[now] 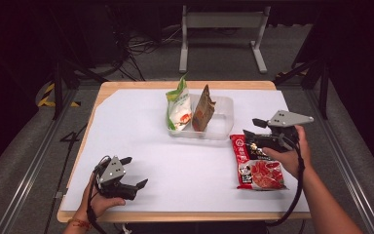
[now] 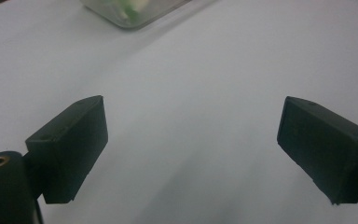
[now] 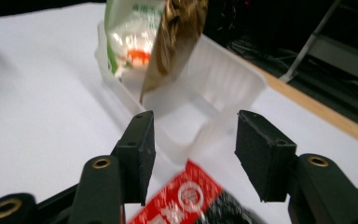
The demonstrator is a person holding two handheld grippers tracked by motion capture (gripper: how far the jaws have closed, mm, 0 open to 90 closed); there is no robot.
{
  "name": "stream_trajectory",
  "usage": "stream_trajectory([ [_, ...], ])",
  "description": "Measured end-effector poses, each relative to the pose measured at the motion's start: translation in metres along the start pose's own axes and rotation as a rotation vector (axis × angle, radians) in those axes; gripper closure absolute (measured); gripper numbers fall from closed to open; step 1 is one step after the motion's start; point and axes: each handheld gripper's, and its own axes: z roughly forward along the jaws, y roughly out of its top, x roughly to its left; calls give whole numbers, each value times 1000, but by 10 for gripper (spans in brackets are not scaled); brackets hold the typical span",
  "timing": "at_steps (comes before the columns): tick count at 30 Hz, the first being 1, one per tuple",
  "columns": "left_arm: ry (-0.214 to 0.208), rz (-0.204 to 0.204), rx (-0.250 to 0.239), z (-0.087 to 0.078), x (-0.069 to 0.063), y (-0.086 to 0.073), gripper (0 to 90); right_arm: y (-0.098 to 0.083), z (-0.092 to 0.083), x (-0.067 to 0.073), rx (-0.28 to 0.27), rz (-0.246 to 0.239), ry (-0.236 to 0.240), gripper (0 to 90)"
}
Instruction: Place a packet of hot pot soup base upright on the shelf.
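1. I see my right gripper just above the top edge of the red snack bag, jaws partly apart and gripping nothing.
2. The red snack bag lies flat on the white table cover, just in front of the clear plastic tray.
3. In that tray, 2 packets stand upright: a green-and-white bag beside a brown bag.
4. My left gripper rests well left of the tray, jaws wide and empty.
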Motion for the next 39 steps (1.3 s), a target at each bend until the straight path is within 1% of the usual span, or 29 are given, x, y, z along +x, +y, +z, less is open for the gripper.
stream_trajectory([
  [1,0,-1,2,0,0,0,94,-8,-3,-3,9,11,3,472],
  [2,0,2,3,1,-2,1,93,-22,-8,-8,35,25,-4,457],
  [3,0,2,3,1,-2,1,94,-22,-8,-8,35,25,-4,457],
  [4,-4,4,3,2,-2,2,94,-29,-9,-10,46,36,-1,450],
  [5,-2,7,5,2,-3,3,94,-43,-14,-16,80,50,8,446],
  [6,-4,11,6,3,-3,3,94,-43,-14,-16,80,50,8,446],
  [7,-5,11,7,3,-3,4,94,-53,-17,-19,104,51,-3,440],
  [9,-12,15,13,6,-4,5,93,-64,-22,-22,119,75,5,431],
  [10,-12,15,13,6,-4,5,93,-68,-23,-24,126,81,5,425],
  [11,-13,19,21,8,-5,6,93,-68,-23,-24,126,81,5,425],
  [12,-13,24,24,9,-6,6,93,-75,-23,-26,140,99,7,417],
  [13,-16,25,24,9,-6,6,93,-87,-23,-28,161,111,3,408],
  [14,-19,30,23,10,-7,8,93,-92,-23,-29,169,115,1,407],
  [17,-25,33,22,11,-7,9,93,-107,-26,-33,177,148,20,388],
  [18,-25,33,22,11,-7,9,93,-107,-26,-33,177,148,20,388],
  [19,-26,37,22,12,-7,9,93,-110,-27,-34,182,166,35,379],
  [20,-27,35,23,13,-7,10,93,-114,-28,-34,193,176,49,366],
  [22,-33,38,23,15,-6,11,92,-120,-30,-34,196,195,74,360],
  [23,-36,41,21,16,-6,12,93,-124,-30,-34,203,212,97,348],
  [24,-40,43,24,17,-6,13,93,-126,-30,-33,211,220,111,343],
  [26,-46,52,24,19,-7,14,93,-130,-29,-31,224,233,129,327],
  [27,-48,52,23,20,-7,15,93,-132,-29,-31,219,246,143,324],
  [28,-51,53,23,21,-7,16,93,-133,-30,-30,210,256,145,320],
  [29,-55,55,21,23,-7,17,93,-134,-30,-30,213,267,151,318],
  [34,-72,70,29,29,-7,21,92,-137,-34,-28,203,285,164,321],
  [37,-75,75,34,32,-8,21,93,-138,-37,-28,206,284,161,397],
  [38,-76,77,34,32,-8,22,93,-138,-38,-28,204,288,153,441],
  [39,-78,77,34,32,-8,22,93,-138,-39,-29,207,286,151,504],
])
